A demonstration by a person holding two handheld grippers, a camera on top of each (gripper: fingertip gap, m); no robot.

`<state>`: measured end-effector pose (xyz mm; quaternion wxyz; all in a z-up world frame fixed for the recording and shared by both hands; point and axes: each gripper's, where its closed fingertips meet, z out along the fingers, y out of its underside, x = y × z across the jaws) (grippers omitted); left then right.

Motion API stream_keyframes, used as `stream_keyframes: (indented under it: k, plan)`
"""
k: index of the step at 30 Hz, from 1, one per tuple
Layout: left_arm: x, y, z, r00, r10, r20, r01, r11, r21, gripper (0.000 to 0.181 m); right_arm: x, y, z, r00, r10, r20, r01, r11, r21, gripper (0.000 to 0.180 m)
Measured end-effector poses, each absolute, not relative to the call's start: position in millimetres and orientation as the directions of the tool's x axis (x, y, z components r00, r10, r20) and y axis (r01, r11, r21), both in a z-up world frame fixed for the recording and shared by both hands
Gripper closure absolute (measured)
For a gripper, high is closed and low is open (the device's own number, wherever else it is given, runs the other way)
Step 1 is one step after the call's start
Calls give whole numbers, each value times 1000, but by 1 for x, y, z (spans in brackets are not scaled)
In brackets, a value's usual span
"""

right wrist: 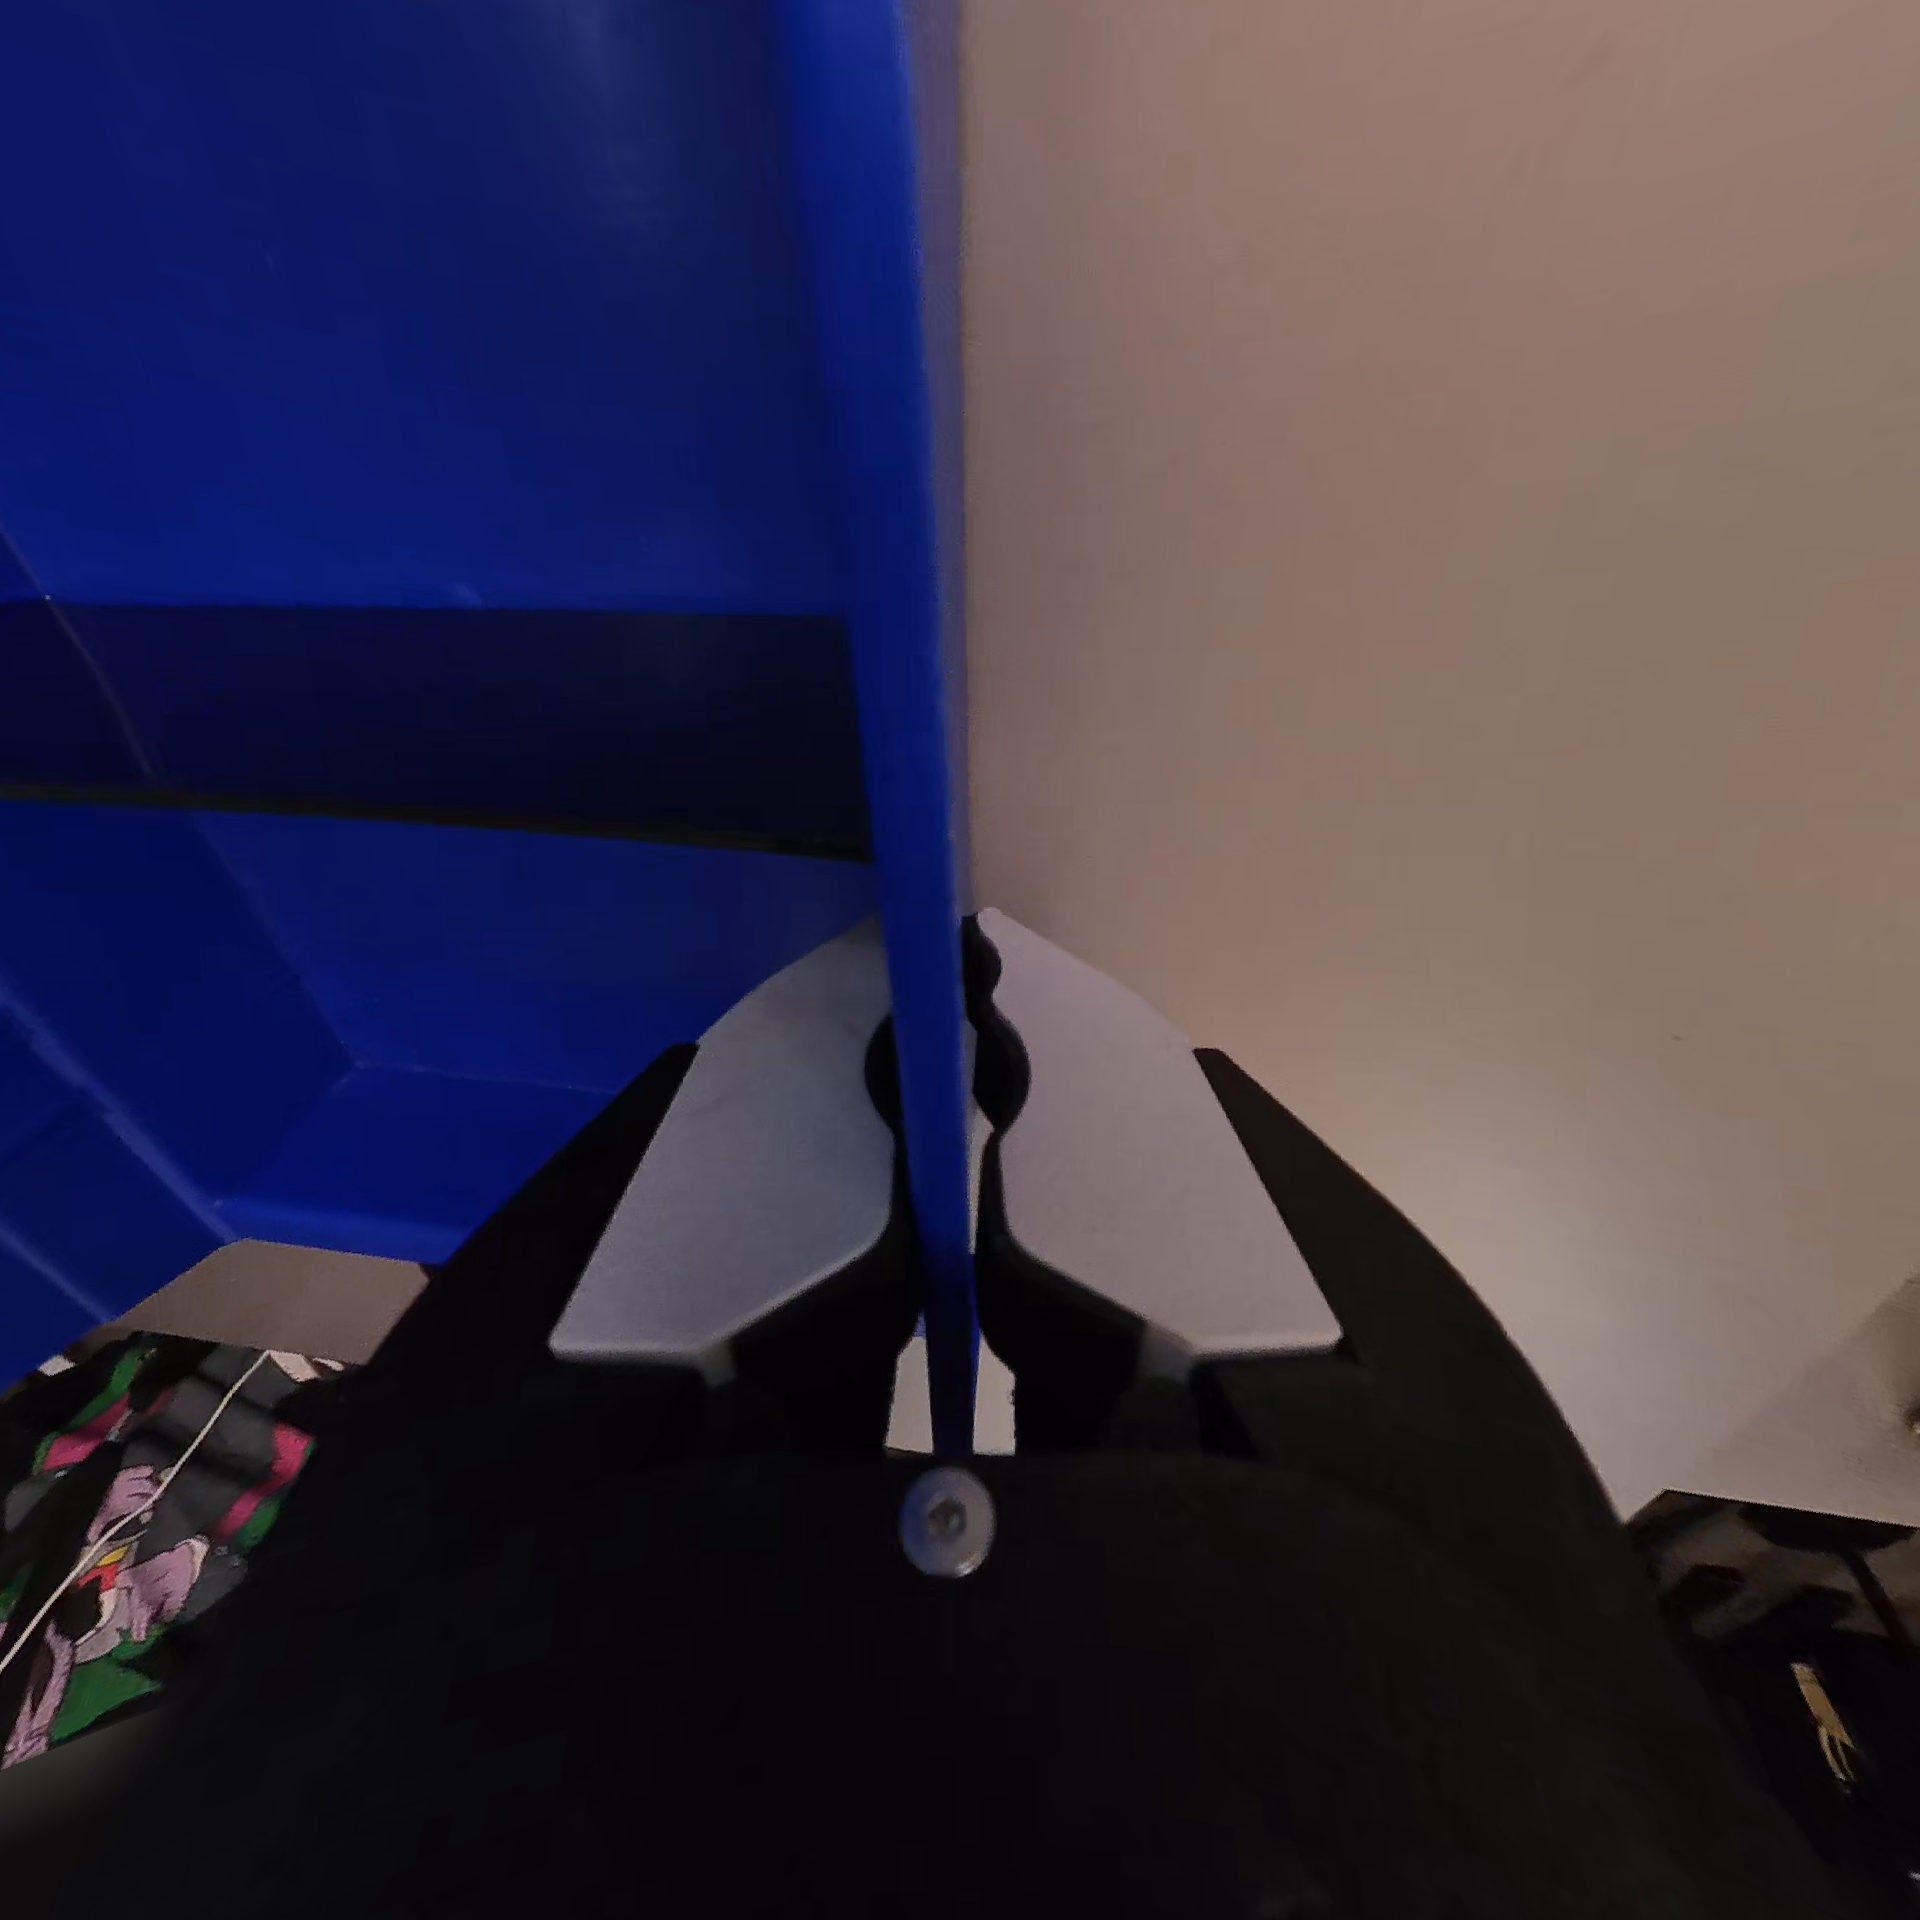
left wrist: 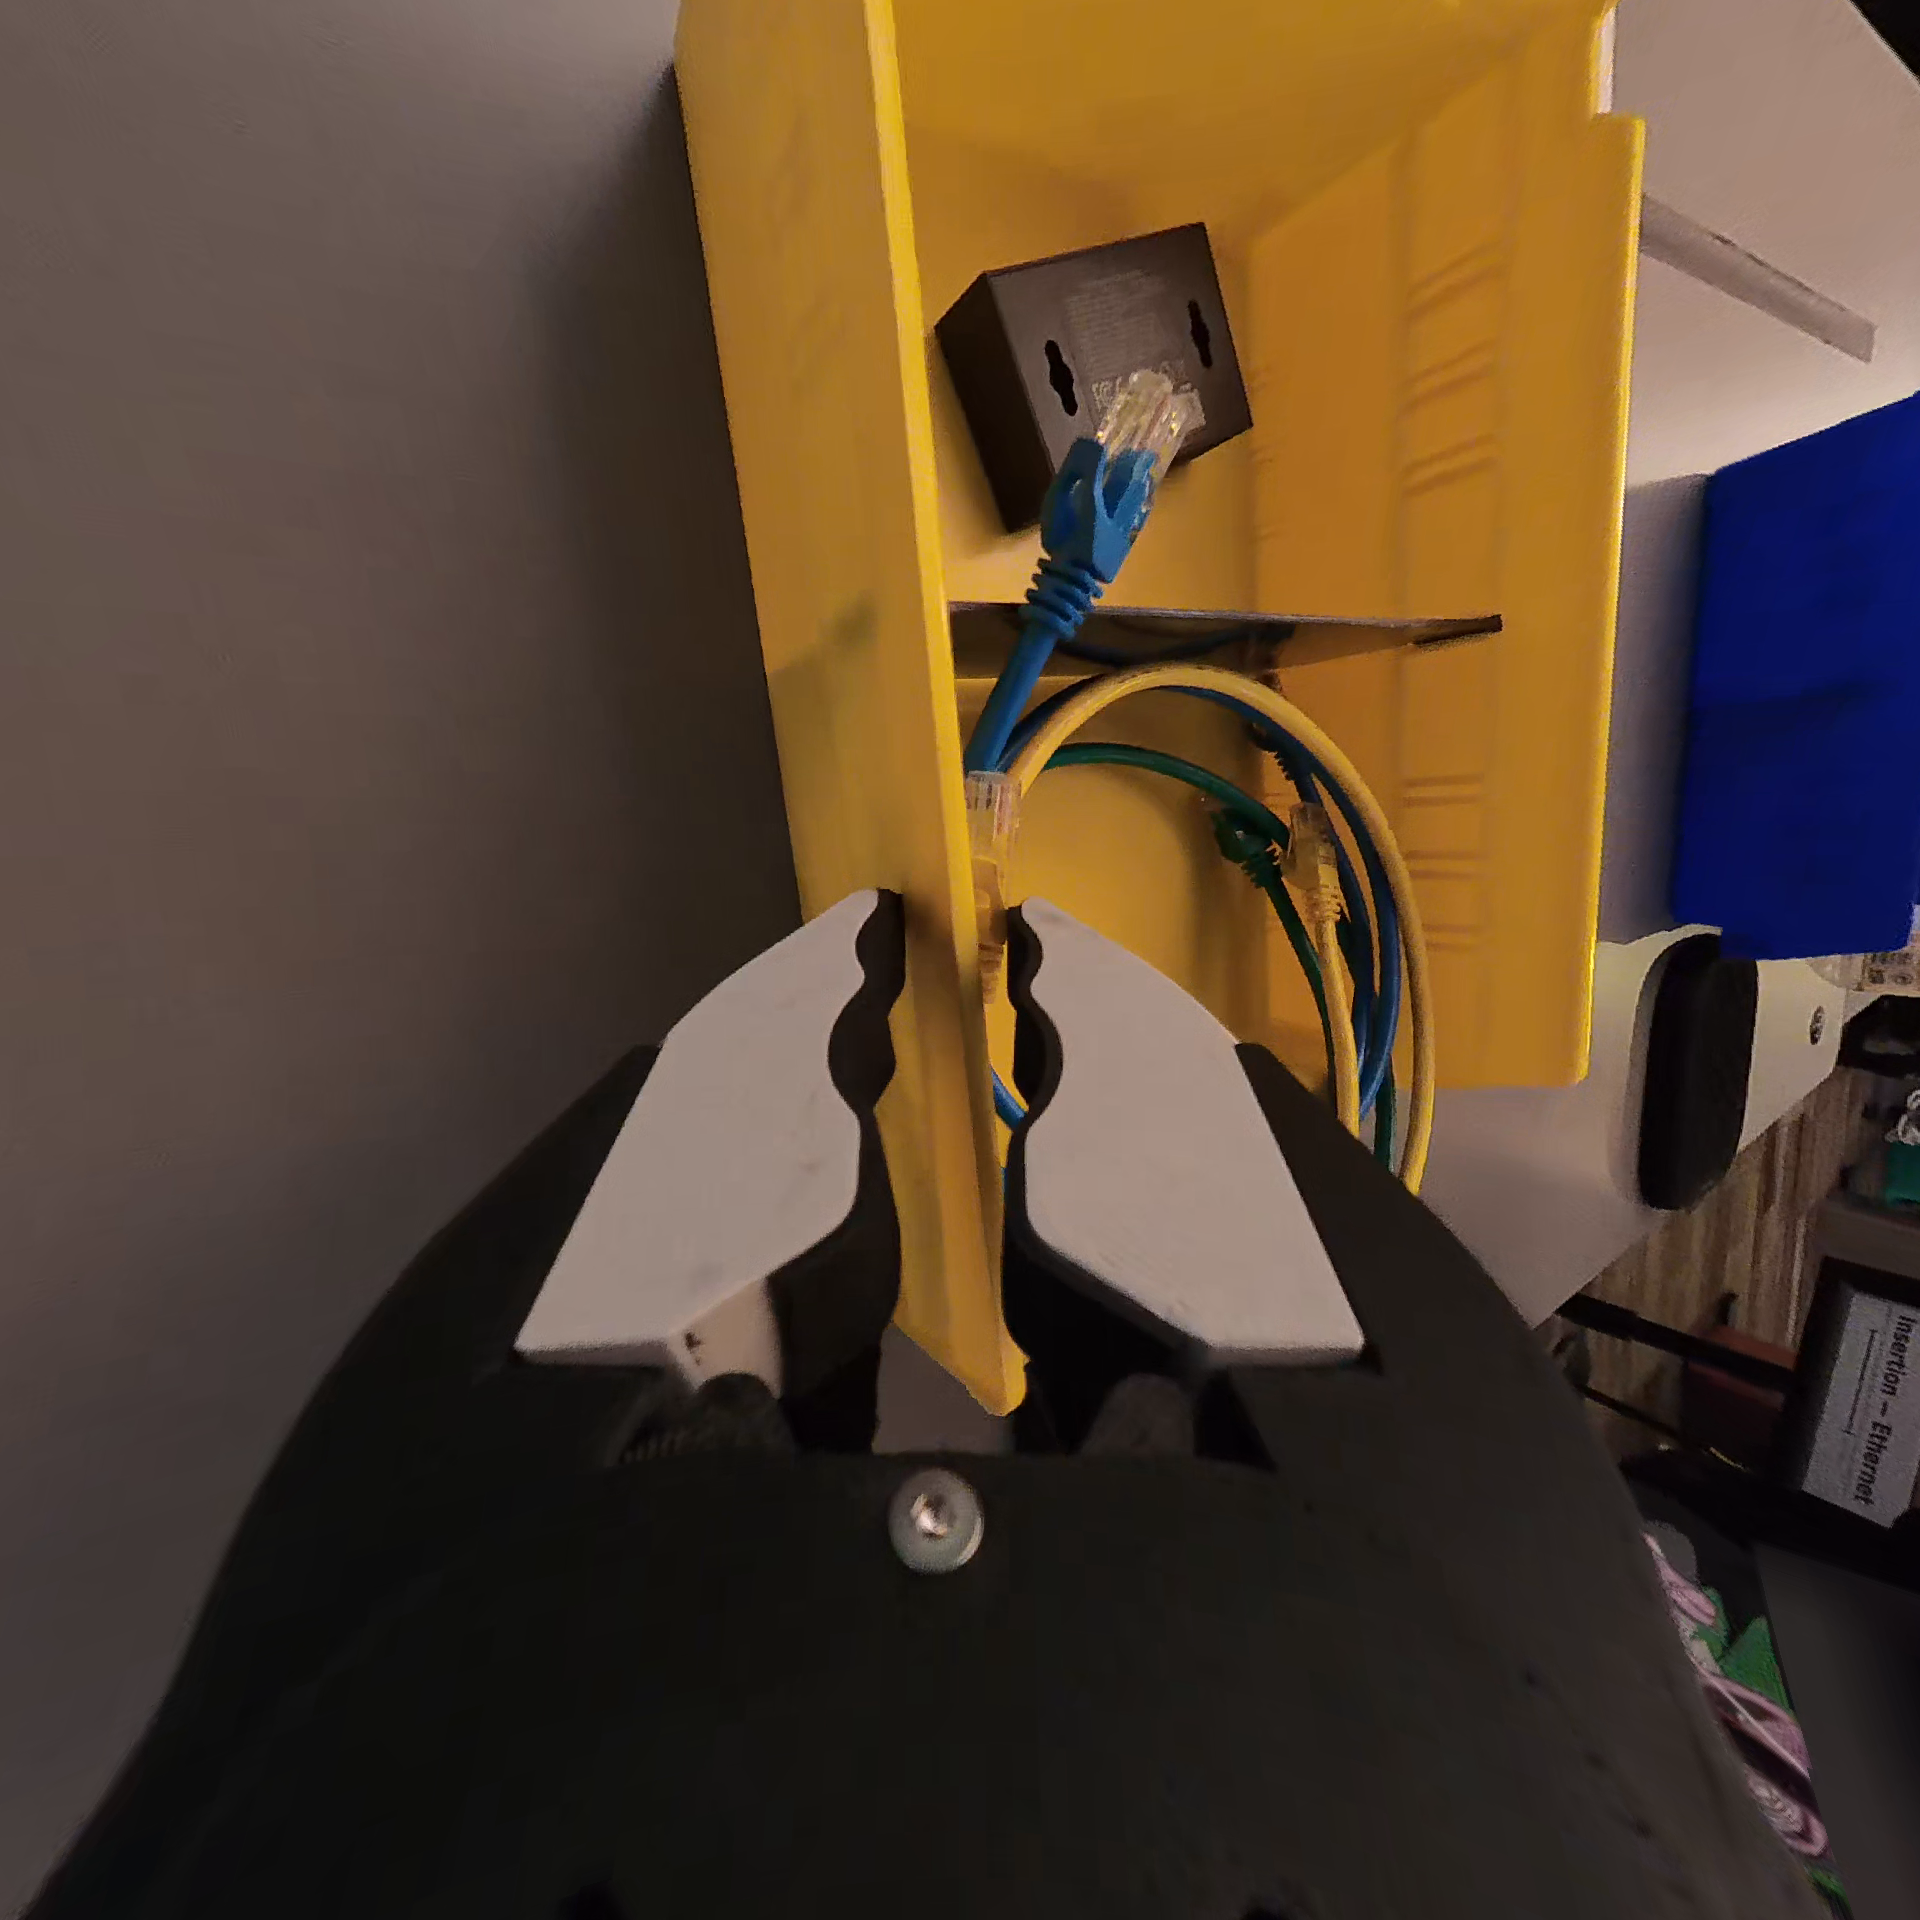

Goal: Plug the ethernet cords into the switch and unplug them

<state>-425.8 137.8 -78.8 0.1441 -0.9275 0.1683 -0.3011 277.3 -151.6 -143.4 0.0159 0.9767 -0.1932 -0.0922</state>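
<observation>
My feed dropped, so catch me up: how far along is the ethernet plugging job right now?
Nothing looks plugged in yet. The black switch lies in the yellow bin, with the blue cord and yellow cords loose around it. In hand: the left gripper is shut on the yellow bin's wall, the right gripper on the blue bin. All plugging and unplugging remains.

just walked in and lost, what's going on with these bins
A person holds two grippers, each clamped on a bin wall. The left gripper grips the yellow bin, which holds the black switch and loose blue, yellow and green ethernet cords. The right gripper grips the blue bin. No cord is plugged in.
</observation>
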Motion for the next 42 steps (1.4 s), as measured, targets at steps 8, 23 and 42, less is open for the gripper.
stream_keyframes:
  k: [8,23,42]
  plan:
    - [-435,138,-66,762,-381,523,-173,-899,-403,167,279,-149,-145,912,-367,-183,-372,-928,9,161]
    - [-354,133,23,602,-798,-12,-504,-368,-781,125,255,-88,96,980,-174,92,53,-221,-974,125]
    - [-289,215,-117,-46,-982,-181,-999,49,-14,105,167,-19,112,946,101,308,309,13,-951,122]
